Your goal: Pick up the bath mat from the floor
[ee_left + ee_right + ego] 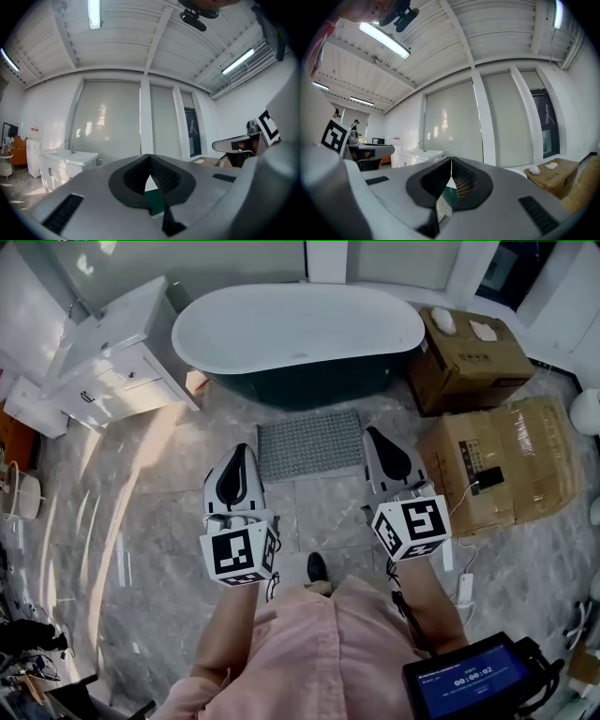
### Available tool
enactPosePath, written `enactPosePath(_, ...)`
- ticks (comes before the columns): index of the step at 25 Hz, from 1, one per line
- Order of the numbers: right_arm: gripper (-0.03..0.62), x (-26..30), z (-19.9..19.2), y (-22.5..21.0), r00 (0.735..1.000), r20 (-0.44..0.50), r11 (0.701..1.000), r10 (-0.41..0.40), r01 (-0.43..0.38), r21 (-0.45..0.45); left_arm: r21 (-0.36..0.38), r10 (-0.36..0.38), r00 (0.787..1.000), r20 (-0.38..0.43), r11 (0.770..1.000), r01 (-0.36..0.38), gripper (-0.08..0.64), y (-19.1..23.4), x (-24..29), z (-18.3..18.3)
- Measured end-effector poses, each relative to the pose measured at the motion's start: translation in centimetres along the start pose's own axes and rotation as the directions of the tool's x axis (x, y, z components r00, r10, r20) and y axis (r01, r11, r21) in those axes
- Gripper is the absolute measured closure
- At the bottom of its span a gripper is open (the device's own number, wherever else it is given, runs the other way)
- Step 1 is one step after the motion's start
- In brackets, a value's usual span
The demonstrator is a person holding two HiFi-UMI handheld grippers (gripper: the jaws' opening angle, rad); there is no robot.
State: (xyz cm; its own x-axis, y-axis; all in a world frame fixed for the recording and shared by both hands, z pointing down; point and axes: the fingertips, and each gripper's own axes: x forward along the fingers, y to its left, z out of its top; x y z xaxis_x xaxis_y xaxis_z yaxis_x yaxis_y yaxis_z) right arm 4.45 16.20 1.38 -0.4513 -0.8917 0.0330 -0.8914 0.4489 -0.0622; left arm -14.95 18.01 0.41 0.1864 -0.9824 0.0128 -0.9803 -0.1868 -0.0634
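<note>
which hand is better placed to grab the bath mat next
Right, narrowly: the right tongs sit beside the bath mat, further along its edge than the left tongs. Both are shut.

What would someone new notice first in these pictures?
Probably the big white bathtub with its dark outside, at the top centre of the head view. Just below it the grey bath mat lies flat on the floor, with the left tool and right tool, both shut and empty, flanking it in that view.
</note>
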Motion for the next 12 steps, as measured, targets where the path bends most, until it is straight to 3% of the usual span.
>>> enactPosePath(12,0.574,3.1,-1.6,-0.5,0.999,-0.035,1.0,-0.004,0.004,0.0,-0.031,-0.016,0.999,-0.041,0.999,0.015,0.535,1.0,3.8,-2.6)
